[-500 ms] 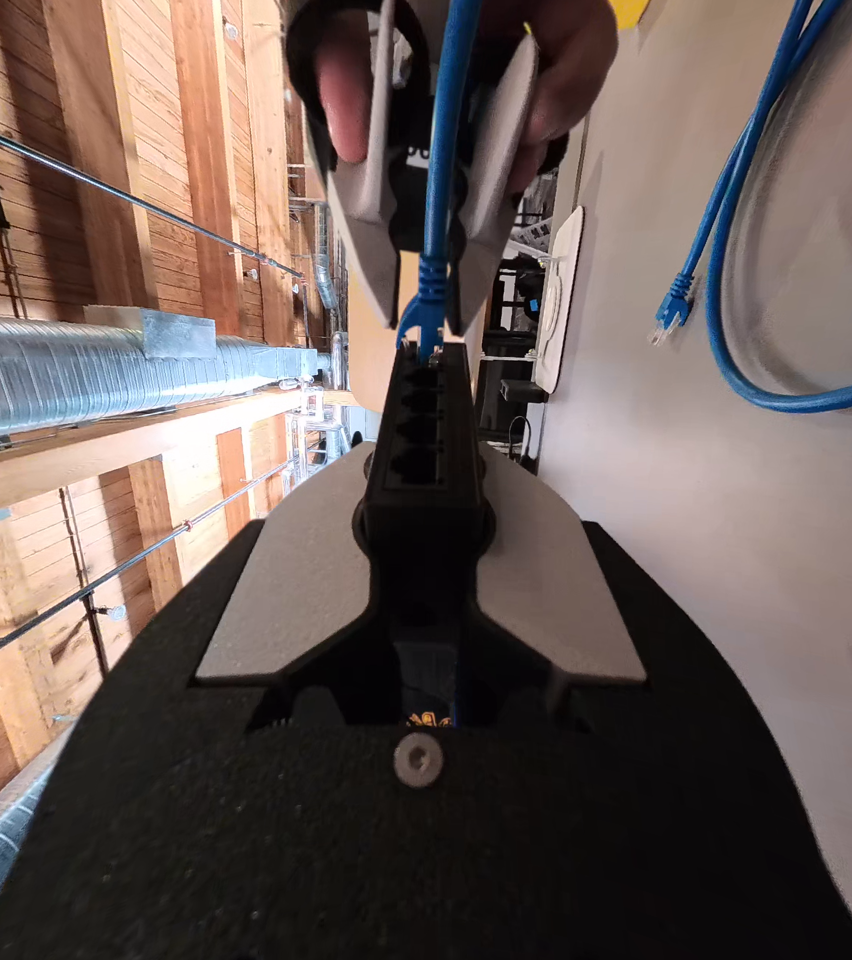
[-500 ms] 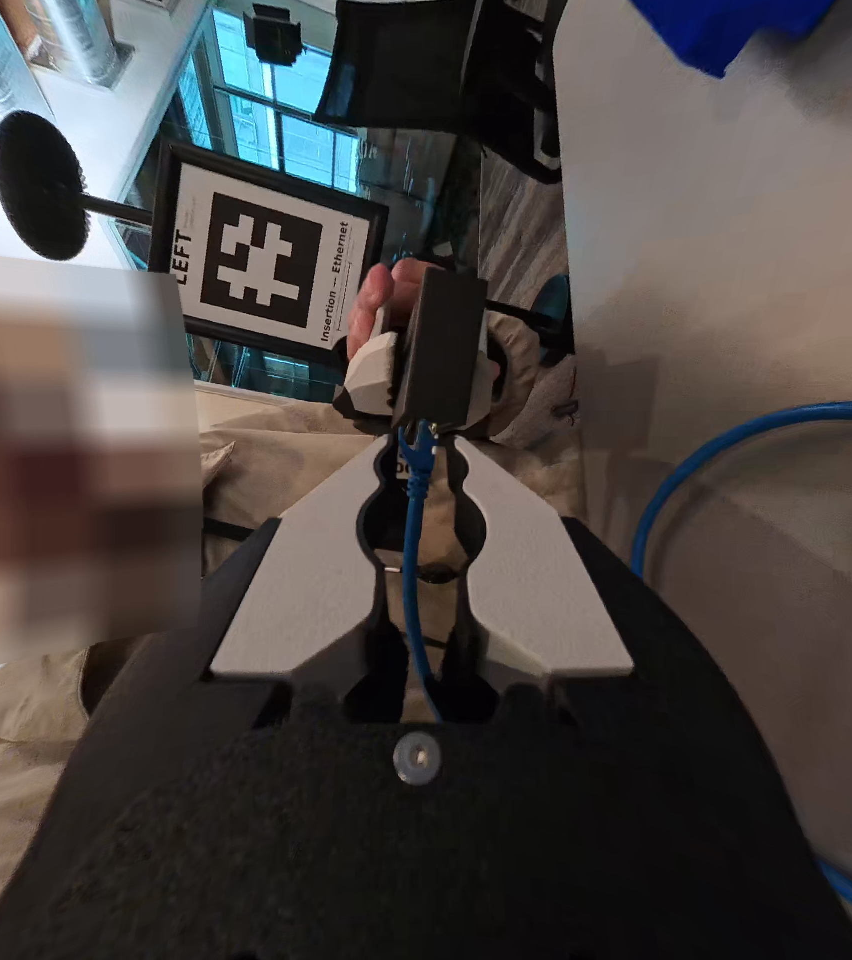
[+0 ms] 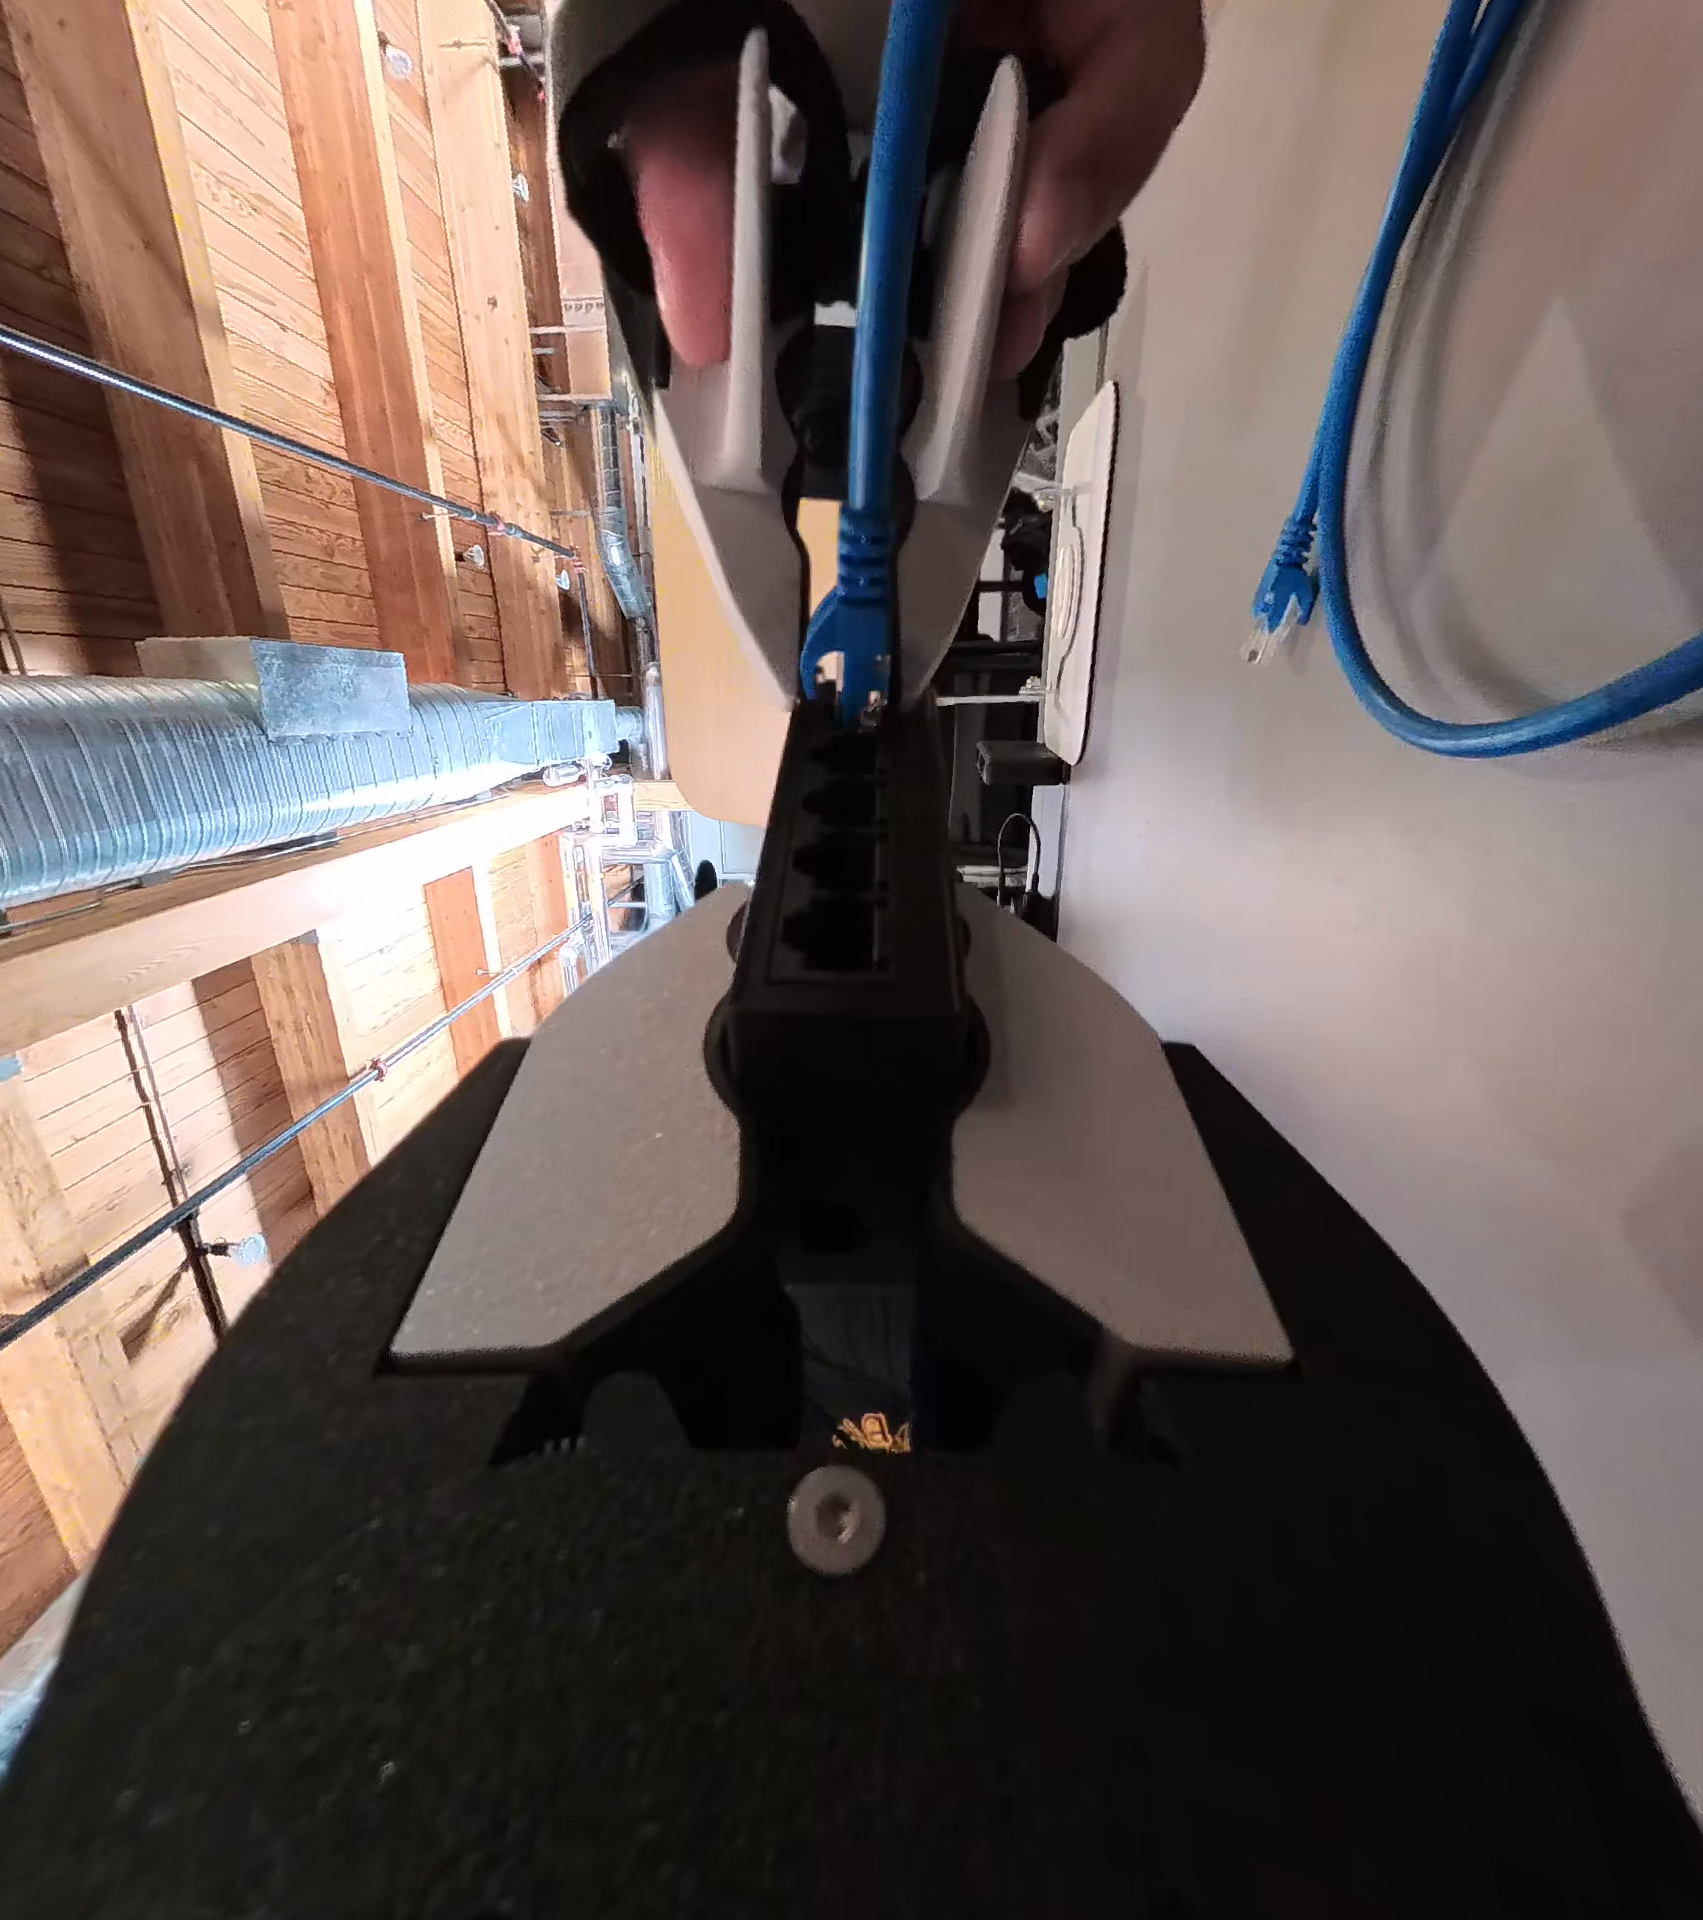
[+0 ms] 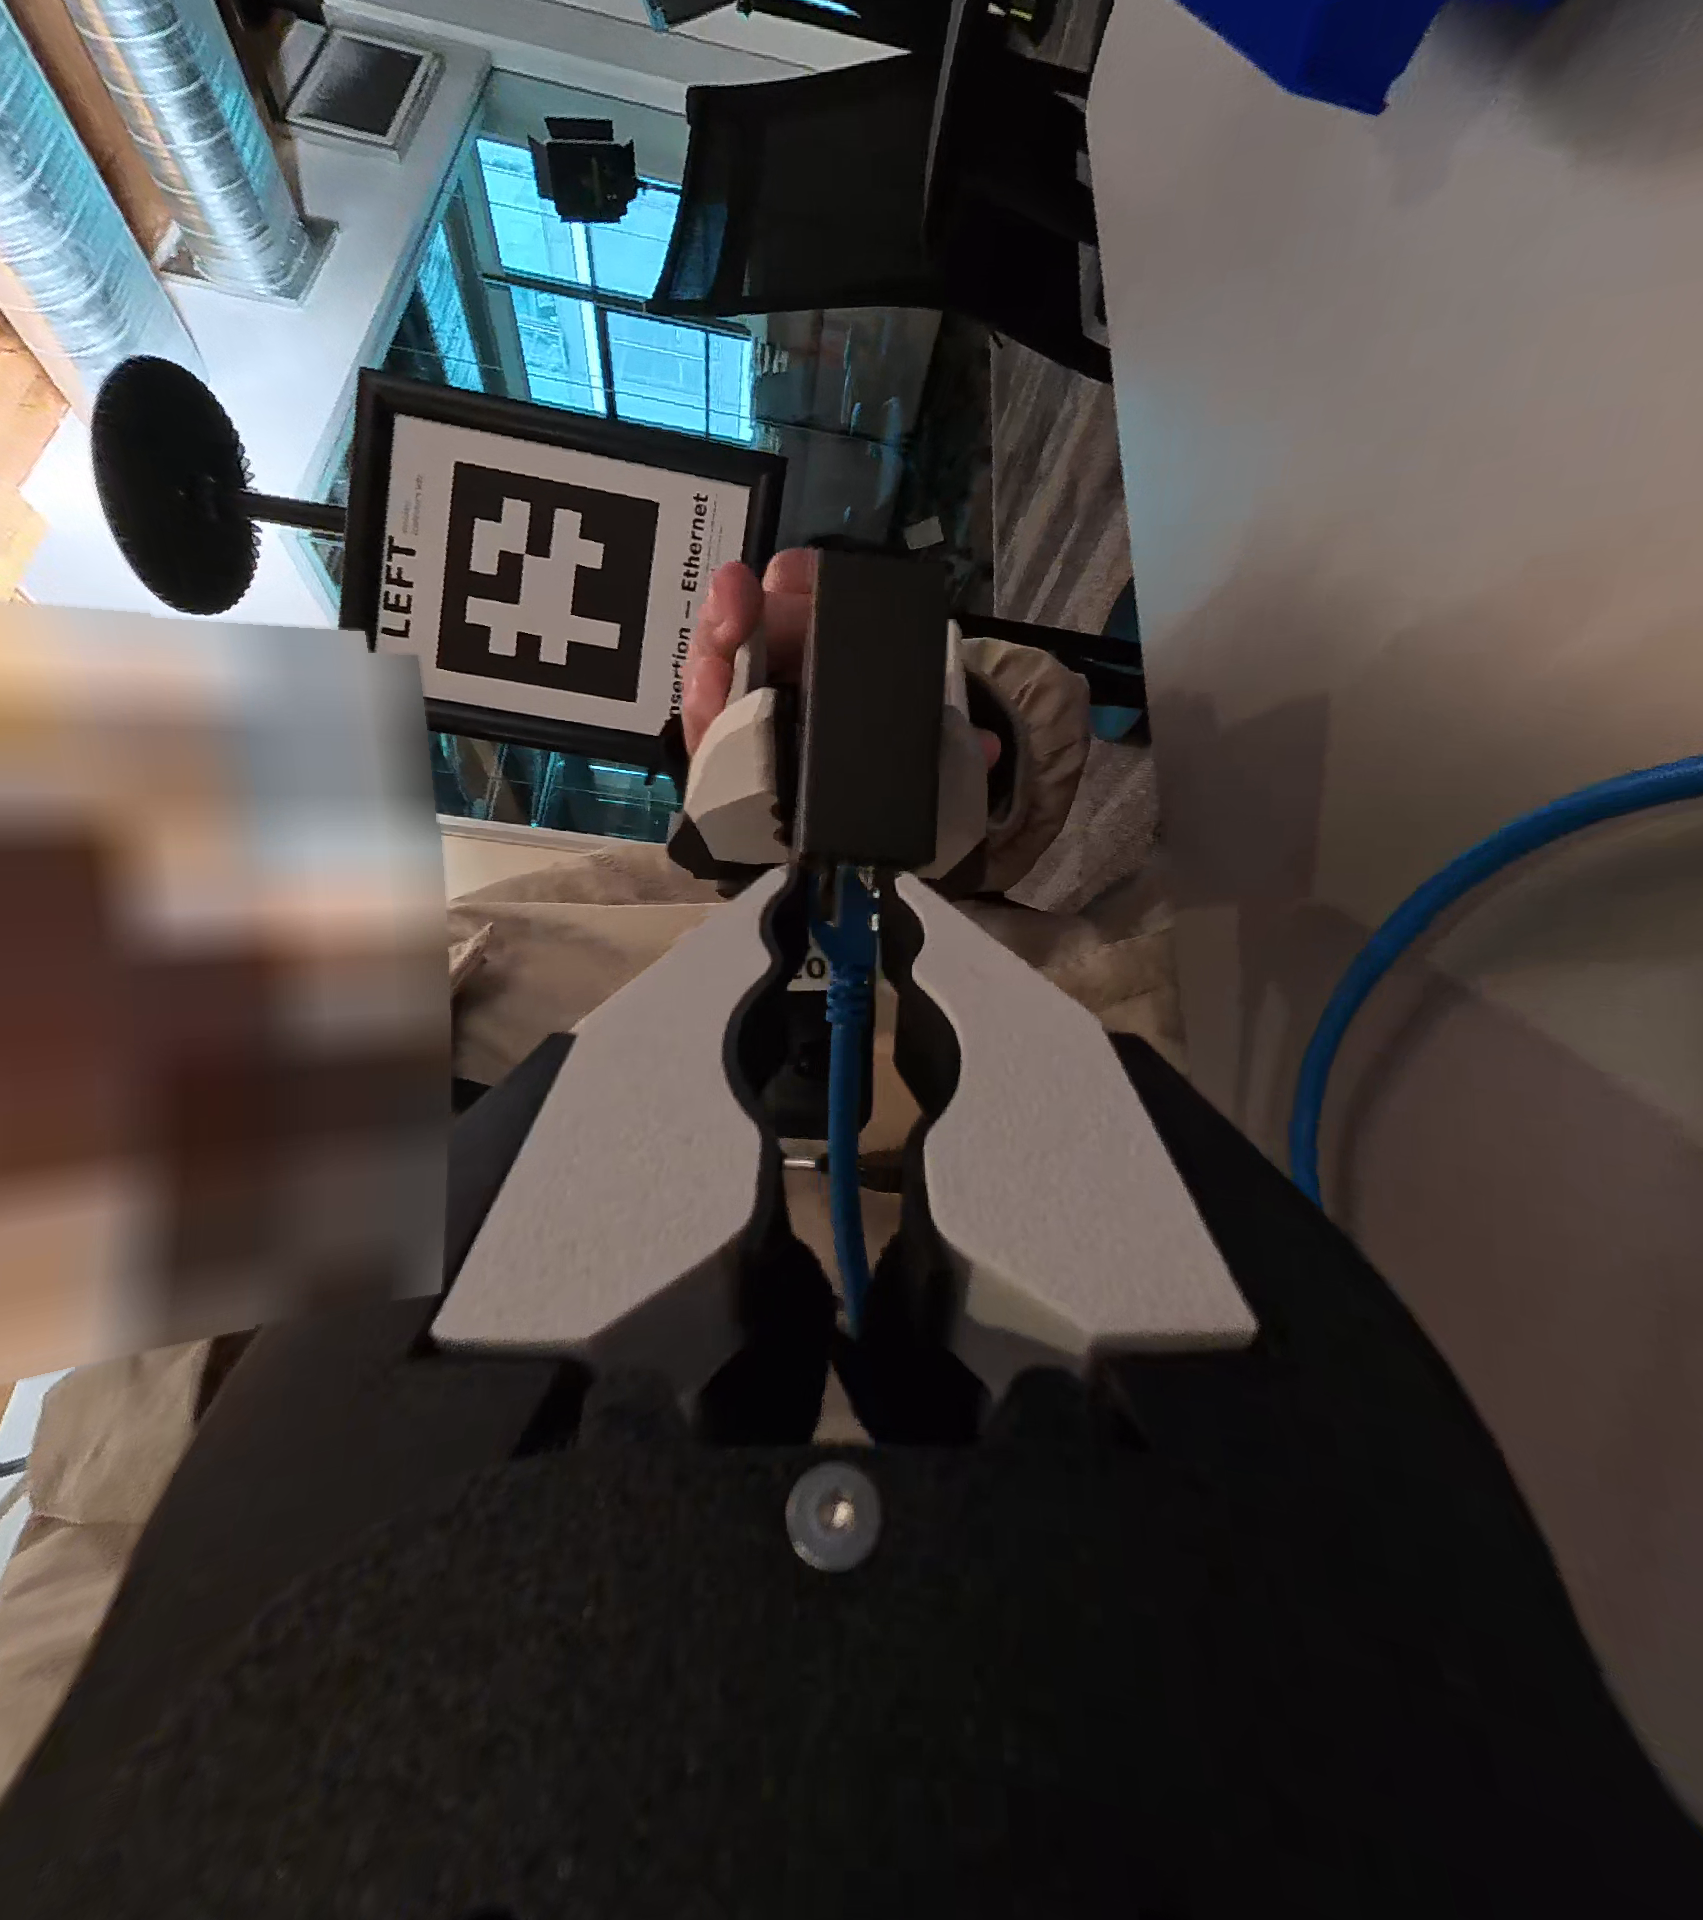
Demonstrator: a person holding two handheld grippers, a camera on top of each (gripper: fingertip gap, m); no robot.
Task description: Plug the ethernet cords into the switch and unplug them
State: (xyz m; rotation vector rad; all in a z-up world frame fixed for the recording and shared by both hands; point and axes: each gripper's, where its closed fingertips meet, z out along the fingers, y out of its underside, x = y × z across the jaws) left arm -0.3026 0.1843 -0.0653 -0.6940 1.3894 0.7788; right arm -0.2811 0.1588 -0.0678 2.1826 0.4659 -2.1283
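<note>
My left gripper (image 3: 852, 935) is shut on the black switch (image 3: 842, 831) and holds it off the table, port row facing up in the left wrist view. My right gripper (image 3: 852, 665) comes in from the far end, shut on the boot of a blue ethernet cable (image 3: 878, 312). The cable's plug sits at the switch's far end port; I cannot tell how deep. The nearer ports are empty. In the right wrist view my right gripper (image 4: 842, 894) clasps the cable (image 4: 847, 1091) just below the switch (image 4: 868, 707), which the left gripper's fingers (image 4: 738, 769) grip from both sides.
A second blue cable lies looped on the white table (image 3: 1449, 1039), its free plug (image 3: 1278, 592) to the right of the switch. A loop also shows in the right wrist view (image 4: 1398, 894). A framed marker sign (image 4: 556, 582) stands behind. A person's hands hold both grippers. Left and right tips are no more than a few centimetres apart.
Hardly anything. Both grippers keep their hold and the plug stays at the far end port; the right wrist view has shifted slightly.
</note>
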